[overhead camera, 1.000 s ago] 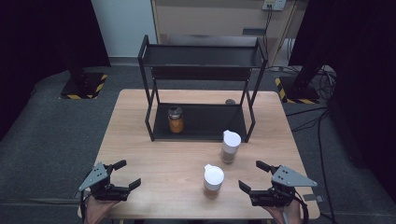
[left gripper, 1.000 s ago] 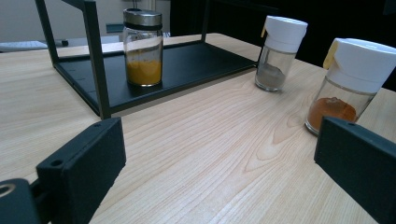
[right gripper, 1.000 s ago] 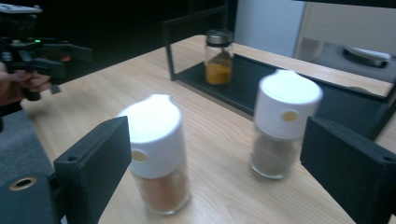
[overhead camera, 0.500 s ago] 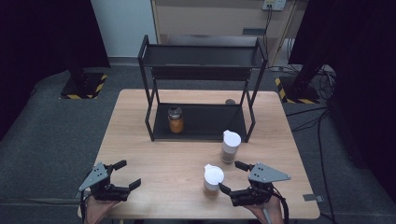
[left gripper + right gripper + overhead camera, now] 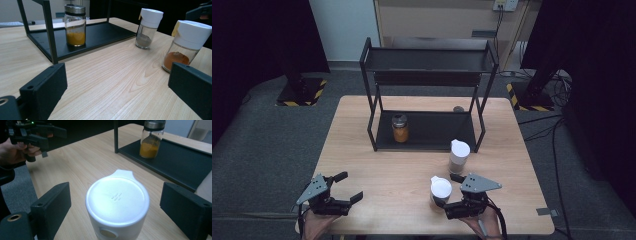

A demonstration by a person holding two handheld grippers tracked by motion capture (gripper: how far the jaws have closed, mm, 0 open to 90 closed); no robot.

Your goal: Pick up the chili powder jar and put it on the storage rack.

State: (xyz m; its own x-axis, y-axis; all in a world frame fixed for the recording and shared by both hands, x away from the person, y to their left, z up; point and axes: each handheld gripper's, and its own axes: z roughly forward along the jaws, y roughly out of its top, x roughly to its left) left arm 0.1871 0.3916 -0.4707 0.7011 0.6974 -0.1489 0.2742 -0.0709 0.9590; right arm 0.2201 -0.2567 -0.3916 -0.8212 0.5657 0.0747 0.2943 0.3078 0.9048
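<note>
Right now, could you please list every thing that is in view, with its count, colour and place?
Table: one, light wood, centre.
Rack: one, black, two tiers, at the table's far side.
Yellow spice jar: one, glass with a metal lid, on the rack's lower shelf.
Grey spice shaker: one, white cap, in front of the rack's right leg.
Orange spice shaker: one, white cap, between the right claw's jaws, pads apart.
Left claw: one, black, open, near left.
Right claw: one, black, open.

My two black handheld grippers (image 5: 343,187) (image 5: 449,192) have blocky jaws with screw holes, grey three-cornered top plates and trailing black cables.
</note>
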